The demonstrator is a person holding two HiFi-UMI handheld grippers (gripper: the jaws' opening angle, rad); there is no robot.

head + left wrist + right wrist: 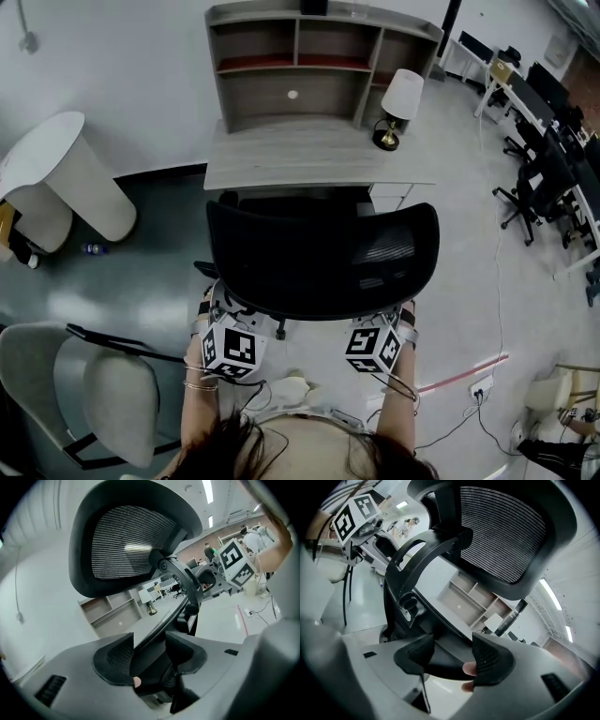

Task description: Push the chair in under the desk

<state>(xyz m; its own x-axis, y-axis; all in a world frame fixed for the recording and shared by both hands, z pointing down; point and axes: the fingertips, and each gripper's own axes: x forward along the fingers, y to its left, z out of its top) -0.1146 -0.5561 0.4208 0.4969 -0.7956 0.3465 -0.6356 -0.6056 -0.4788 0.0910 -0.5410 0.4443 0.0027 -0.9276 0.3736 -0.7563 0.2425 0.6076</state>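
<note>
left gripper (150, 656): grey moulded body, black ribbed pads standing wide, closed onto the thick lower rim of the office chair (319, 258) backrest; the rim fills the gap pad to pad
right gripper (452, 656): same build, same wide hold on that rim; a fingertip (469, 669) shows beside its 3 o'clock pad
head view: left gripper sits at the backrest's 7 o'clock corner, right gripper at its 5 o'clock corner; each carries a marker cube (231, 349) with black-and-white square patterns
office chair: black, curved plastic frame, fine striped mesh panel, forked black spine behind it; sits centre frame, backrest just at 6 o'clock of the desk (319, 155) front edge; seat hidden below the backrest, so can't tell how far under it is
desk: flat rectangular top, pale grey wood grain
hutch (281, 117) along its 12 o'clock edge: same grey finish, open compartments, upper shelf boards reddish, small white round spot on the back panel of the wide lower bay
table lamp (398, 103) at the desk's 2 o'clock corner: white drum shade, dark brassy round base
floor: glossy grey; red tape line (464, 377) at 4 o'clock, pale padded chair (112, 394) at 8 o'clock, other black chairs (525, 202) at 3 o'clock
</note>
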